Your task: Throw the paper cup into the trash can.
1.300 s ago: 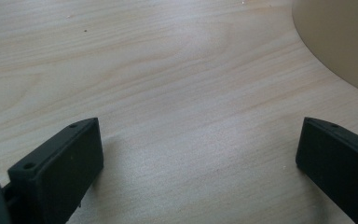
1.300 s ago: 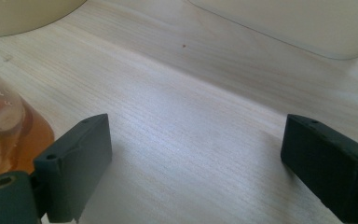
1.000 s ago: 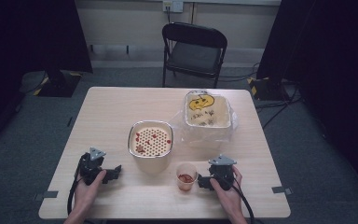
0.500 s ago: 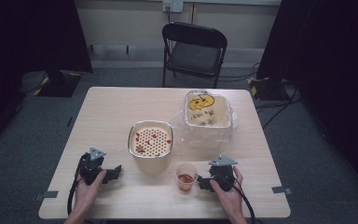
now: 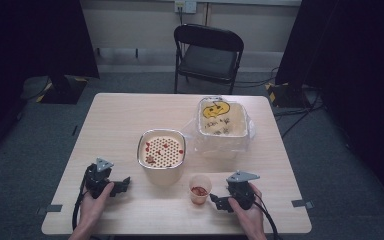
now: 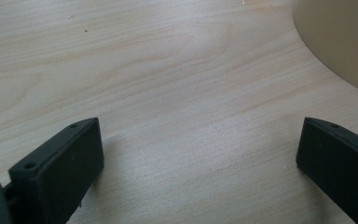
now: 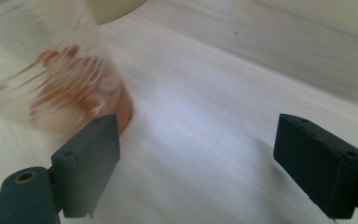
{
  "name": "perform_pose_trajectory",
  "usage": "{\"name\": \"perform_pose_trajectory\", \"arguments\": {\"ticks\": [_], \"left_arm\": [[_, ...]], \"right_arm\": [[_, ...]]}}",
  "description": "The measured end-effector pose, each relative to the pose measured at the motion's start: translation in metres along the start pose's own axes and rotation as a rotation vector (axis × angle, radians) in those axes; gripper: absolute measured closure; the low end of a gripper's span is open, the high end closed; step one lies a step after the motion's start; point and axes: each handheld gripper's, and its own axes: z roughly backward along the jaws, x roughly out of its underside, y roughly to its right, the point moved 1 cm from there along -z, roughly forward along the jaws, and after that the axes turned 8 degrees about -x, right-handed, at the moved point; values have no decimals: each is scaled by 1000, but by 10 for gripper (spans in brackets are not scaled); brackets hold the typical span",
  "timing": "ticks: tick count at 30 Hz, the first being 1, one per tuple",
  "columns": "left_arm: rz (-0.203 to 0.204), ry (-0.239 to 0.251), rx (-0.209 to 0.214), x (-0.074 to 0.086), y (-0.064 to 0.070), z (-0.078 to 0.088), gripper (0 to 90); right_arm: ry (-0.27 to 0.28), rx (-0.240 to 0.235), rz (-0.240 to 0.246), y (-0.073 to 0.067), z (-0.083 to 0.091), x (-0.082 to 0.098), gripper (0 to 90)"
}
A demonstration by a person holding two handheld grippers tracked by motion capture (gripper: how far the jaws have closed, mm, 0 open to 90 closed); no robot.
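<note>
Here, the clear cup (image 7: 51,74) sits just beside the spread right tool (image 7: 198,154).

Pale wood table (image 5: 130,120), cream strainer tub (image 5: 162,150) dotted red, clear cup (image 5: 200,186) holding orange-red bits, black jaws.

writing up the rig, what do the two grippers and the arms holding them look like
Both the left gripper and the right gripper are black, blocky handheld units with two flat rectangular jaws that have small holes near their tips. Each carries a grey three-cornered plate on top and trails a black cable back toward the person. The forearms show no sleeves.
</note>
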Motion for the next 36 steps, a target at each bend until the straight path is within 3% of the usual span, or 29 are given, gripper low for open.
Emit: {"name": "perform_pose_trajectory", "arguments": {"ticks": [2,7,14,27,36], "left_arm": [[0,0,0,0,0,0,1],[0,0,-1,0,0,0,1],[0,0,-1,0,0,0,1],[0,0,0,0,0,0,1],[0,0,-1,0,0,0,1]], "right_arm": [[-4,-40,14,-4,3,3,150],[1,-83,41,-13,4,3,153],[-5,-147,57,-25,-8,-1,148],[35,-176,85,-36,-25,-22,152],[87,-187,106,-39,-32,-32,216]]}}
